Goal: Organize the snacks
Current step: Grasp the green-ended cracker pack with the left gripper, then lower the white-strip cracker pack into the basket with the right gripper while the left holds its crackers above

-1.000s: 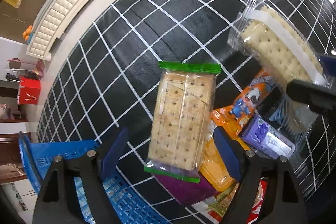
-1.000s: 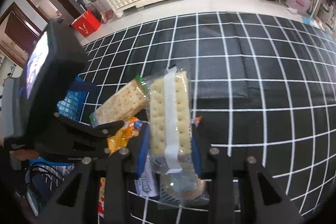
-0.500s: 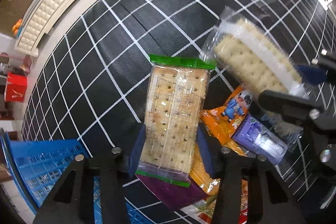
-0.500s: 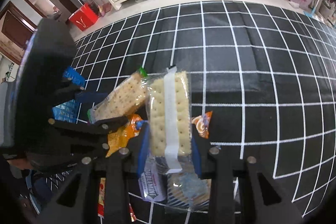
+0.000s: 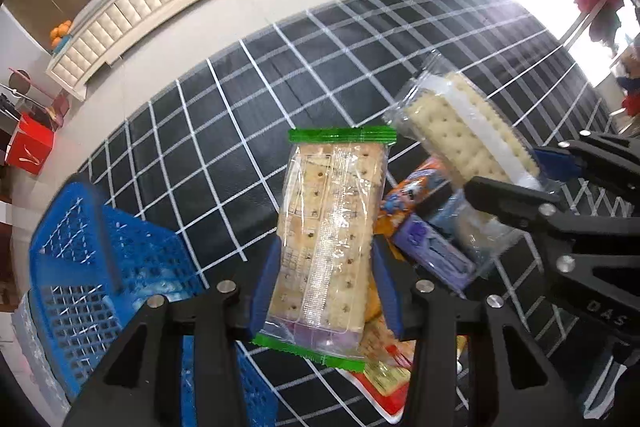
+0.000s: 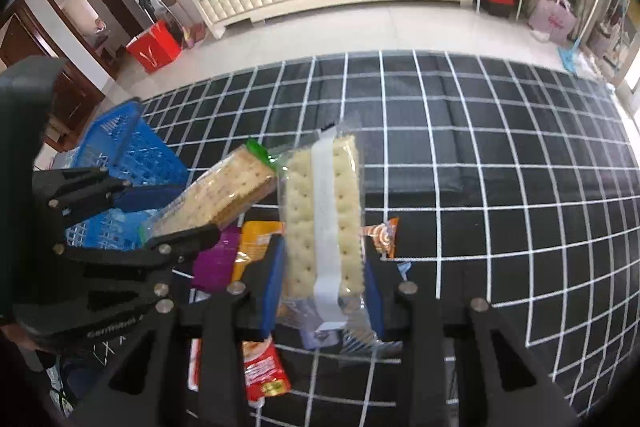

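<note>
Both grippers hold cracker packs above the snack pile.

The blue basket point(image 5: 100, 267) stands at the mat's point(image 5: 248, 115) edge; its contents are too blurred to tell. The pile point(image 5: 424, 247) is largely hidden behind the packs. The left gripper point(image 5: 324, 291), whose jaws have just been closing, pinches the green-edged pack point(image 5: 332, 235), which earlier lay on the pile between spread jaws. The right gripper point(image 6: 322, 287) pinches the white-striped pack point(image 6: 324, 219), as before; both packs are higher now.
</note>
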The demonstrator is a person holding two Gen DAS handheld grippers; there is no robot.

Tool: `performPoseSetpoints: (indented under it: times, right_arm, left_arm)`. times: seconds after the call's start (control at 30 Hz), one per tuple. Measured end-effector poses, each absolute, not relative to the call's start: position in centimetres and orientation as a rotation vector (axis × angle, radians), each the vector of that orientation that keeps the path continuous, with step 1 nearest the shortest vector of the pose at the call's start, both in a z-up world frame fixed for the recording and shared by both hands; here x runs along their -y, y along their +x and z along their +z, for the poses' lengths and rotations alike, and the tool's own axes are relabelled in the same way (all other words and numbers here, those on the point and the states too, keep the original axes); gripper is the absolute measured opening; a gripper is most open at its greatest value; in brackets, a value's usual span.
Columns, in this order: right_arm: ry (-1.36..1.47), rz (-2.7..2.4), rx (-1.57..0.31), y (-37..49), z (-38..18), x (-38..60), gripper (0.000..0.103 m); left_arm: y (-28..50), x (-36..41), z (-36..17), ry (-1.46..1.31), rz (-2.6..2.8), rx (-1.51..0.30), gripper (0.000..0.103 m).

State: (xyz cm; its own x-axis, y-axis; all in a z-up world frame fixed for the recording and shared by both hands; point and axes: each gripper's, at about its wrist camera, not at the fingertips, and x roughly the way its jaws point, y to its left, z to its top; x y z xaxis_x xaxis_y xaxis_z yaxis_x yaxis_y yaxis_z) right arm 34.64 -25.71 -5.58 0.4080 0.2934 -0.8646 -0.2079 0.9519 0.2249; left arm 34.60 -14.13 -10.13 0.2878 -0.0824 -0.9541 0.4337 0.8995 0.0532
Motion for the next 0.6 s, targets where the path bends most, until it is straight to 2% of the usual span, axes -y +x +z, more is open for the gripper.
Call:
performPoseSetpoints:
  times: [0.6]
  right_arm:
    - [-0.014, 0.350, -0.901, 27.7, 4.7, 19.1, 0.041]
  left_arm:
    - [24.6, 5.8, 3.1, 0.184, -0.337, -0.960, 0.041]
